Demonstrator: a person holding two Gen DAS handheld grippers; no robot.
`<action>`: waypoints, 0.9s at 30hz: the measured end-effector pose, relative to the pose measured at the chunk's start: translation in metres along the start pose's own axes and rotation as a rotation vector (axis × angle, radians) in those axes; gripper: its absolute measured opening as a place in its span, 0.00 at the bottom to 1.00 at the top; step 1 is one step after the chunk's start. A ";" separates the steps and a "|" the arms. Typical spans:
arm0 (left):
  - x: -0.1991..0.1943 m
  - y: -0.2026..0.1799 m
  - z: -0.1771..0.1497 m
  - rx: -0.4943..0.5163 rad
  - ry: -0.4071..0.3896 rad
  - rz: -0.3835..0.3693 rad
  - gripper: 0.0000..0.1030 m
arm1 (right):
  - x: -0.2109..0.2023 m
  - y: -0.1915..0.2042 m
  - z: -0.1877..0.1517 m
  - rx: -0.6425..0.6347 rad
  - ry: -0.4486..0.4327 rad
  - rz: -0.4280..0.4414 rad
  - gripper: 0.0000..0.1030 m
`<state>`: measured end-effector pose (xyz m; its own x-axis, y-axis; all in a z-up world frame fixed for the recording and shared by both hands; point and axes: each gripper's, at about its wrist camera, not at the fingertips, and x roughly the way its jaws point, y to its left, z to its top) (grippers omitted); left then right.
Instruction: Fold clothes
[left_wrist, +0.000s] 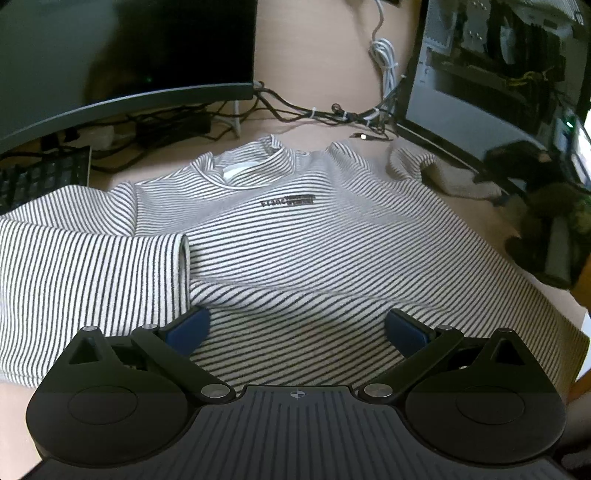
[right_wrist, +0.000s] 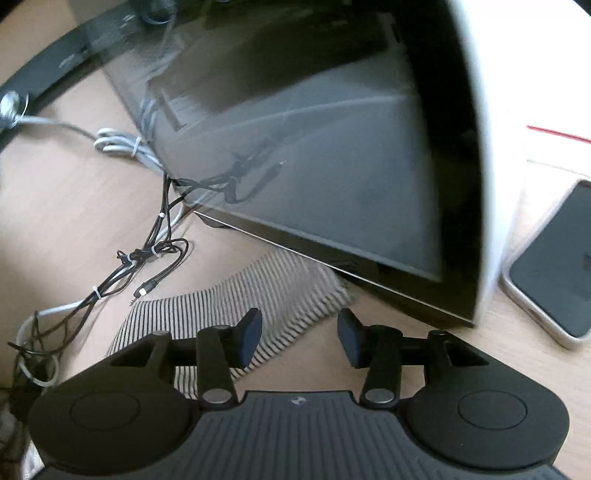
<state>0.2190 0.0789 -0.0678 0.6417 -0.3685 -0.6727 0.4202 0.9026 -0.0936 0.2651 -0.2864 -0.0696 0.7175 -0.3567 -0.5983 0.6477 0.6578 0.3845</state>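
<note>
**Striped shirt spread flat, both grippers empty**

A striped shirt (left_wrist: 303, 236) lies front-up on the wooden surface (left_wrist: 317, 66), collar toward a monitor (left_wrist: 122, 59) and a tangle of cables (left_wrist: 314, 110). One sleeve (left_wrist: 92, 273) is folded in across the body. The left gripper (left_wrist: 297, 330) hangs over the shirt's lower hem, jaws spread wide with only fabric below them. In the right wrist view, the other sleeve (right_wrist: 236, 302) lies stretched toward a computer case (right_wrist: 332, 166), its cuff beside the case's base. The right gripper (right_wrist: 299, 338) sits above that sleeve, jaws parted and holding nothing. A phone (right_wrist: 554, 266) lies to the right.
</note>
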 end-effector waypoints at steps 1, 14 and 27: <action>0.000 0.000 0.000 0.006 0.003 0.002 1.00 | 0.005 0.005 -0.001 -0.027 -0.009 0.004 0.45; 0.005 -0.001 0.004 -0.020 -0.013 -0.013 1.00 | -0.021 0.053 0.045 -0.361 -0.178 0.210 0.07; -0.009 0.005 0.013 -0.119 -0.047 -0.135 1.00 | -0.135 0.113 0.064 -0.684 -0.395 0.454 0.07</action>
<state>0.2239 0.0842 -0.0525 0.6153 -0.4952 -0.6134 0.4270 0.8634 -0.2687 0.2579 -0.2067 0.0993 0.9835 -0.0860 -0.1589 0.0787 0.9955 -0.0520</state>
